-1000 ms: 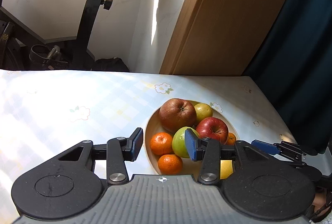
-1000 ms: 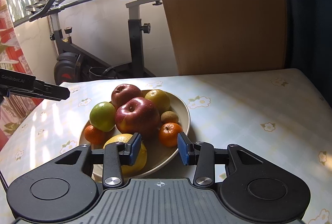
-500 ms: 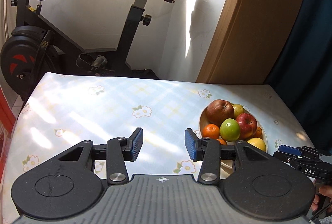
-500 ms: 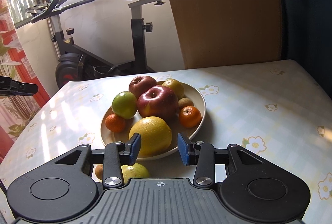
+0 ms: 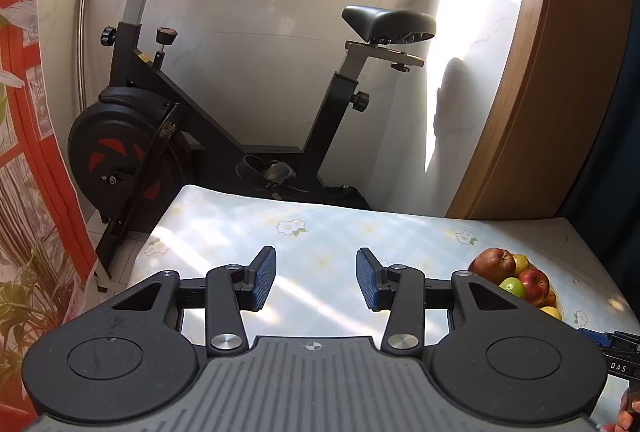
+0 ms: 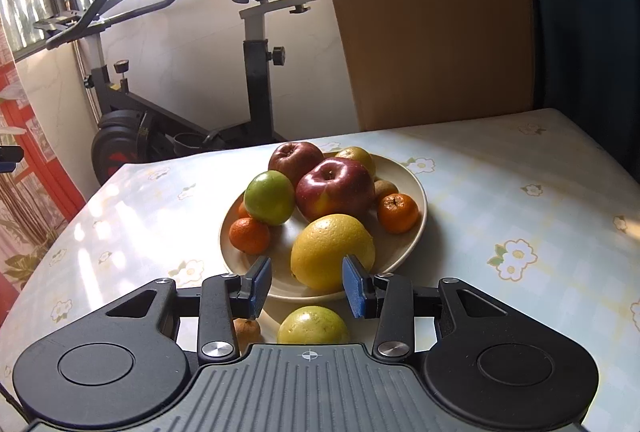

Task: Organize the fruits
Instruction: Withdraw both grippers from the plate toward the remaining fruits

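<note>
Both grippers stand apart and empty: right gripper (image 6: 307,286), left gripper (image 5: 316,278). Landmark: the cream round plate (image 6: 416,188). Nearest, off its near rim, lie a yellow-green round fruit (image 6: 313,326) and a small brown fruit (image 6: 247,330) (partly hidden). On the plate, a large yellow citrus (image 6: 332,250) fronts stacked apples. Risk: nudging the pile could roll fruit off.
</note>
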`<state>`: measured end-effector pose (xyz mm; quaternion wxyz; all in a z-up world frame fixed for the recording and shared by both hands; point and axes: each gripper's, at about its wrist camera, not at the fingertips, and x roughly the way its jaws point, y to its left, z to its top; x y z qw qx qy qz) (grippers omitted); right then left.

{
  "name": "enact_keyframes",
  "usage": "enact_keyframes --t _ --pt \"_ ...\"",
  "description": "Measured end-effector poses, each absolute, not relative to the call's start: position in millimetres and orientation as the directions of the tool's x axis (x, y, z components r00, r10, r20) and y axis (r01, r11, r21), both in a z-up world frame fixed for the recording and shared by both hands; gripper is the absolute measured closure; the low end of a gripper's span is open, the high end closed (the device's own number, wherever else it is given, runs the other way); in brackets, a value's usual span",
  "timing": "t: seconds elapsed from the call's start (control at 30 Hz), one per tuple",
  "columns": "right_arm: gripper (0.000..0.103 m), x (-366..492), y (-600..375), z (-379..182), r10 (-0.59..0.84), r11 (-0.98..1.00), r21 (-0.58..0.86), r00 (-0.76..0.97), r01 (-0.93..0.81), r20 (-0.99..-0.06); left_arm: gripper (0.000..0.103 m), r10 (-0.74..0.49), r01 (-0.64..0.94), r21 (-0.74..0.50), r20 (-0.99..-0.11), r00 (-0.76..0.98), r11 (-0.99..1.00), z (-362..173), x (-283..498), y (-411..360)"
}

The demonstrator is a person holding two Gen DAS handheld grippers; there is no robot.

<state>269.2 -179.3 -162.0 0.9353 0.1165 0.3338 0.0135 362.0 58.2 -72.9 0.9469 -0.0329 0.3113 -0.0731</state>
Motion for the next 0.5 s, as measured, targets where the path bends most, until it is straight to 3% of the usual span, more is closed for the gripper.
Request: enact_keyframes --t 0.23,0.5 --pt "0.065 263 -151 -159 0.125 0.985 0.168 0.758 -0.021 -0.640 0.057 -0.250 0.190 -0.164 -0.640 0.726 0.968 -110 359 39" --pt "0.064 260 -151 -163 0.156 0.980 0.197 0.731 -0.030 -0.664 0.057 -0.321 0.276 -0.178 -0.675 0.664 0.945 -144 347 9"
